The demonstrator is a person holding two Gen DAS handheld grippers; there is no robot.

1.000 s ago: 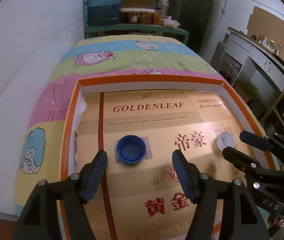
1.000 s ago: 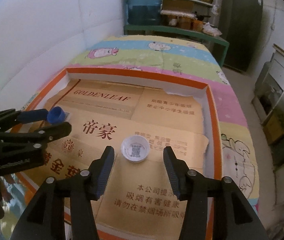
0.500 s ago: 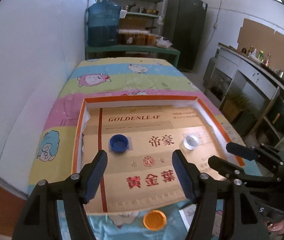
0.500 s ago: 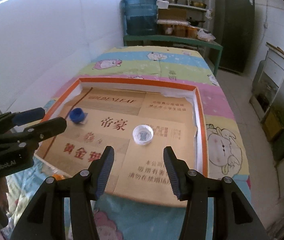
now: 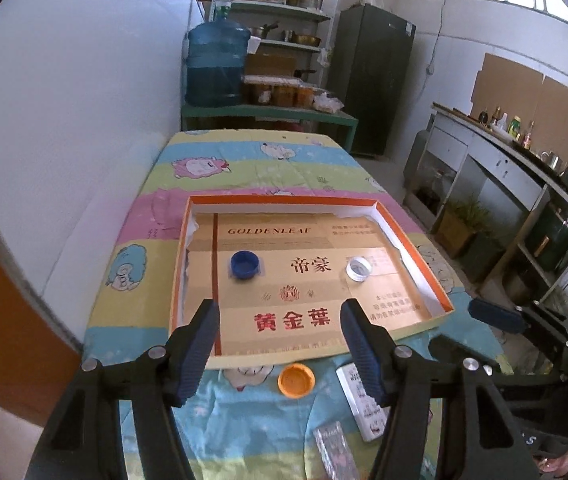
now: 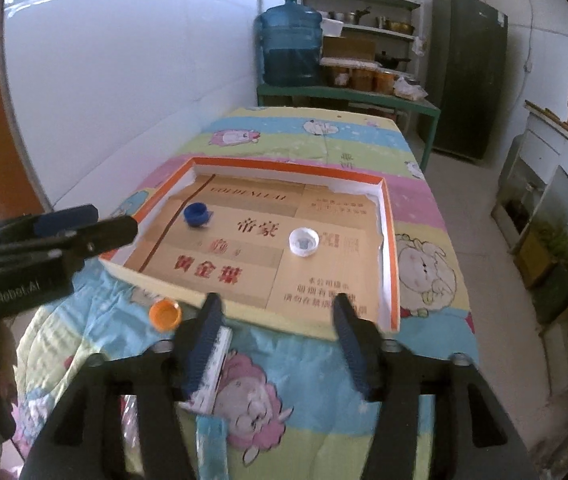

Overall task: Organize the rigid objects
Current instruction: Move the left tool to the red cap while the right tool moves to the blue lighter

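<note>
a cluttered kitchen-like room, with shelves and a big water jug (image 5: 217,68) at the far end, and a long tabletop (image 5: 260,168) under a cartoon-print quilt. on it, ahead of both tools, sits a shallow orange-rimmed box lid (image 5: 284,200) lined with flattened cardboard, apparently serving as the sorting tray. inside lie a blue cap (image 5: 245,265), left, and a white cap (image 5: 359,269), right, well apart. an orange cap (image 5: 296,380) waits outside, just below the near rim, beside a small white pack (image 5: 363,404). the left hand-held gripper (image 5: 278,350) is spread, narrowing slightly, holding nothing; the right hand-held gripper (image 6: 278,340) is widening, also empty. the orange cap looks likely next.
</note>
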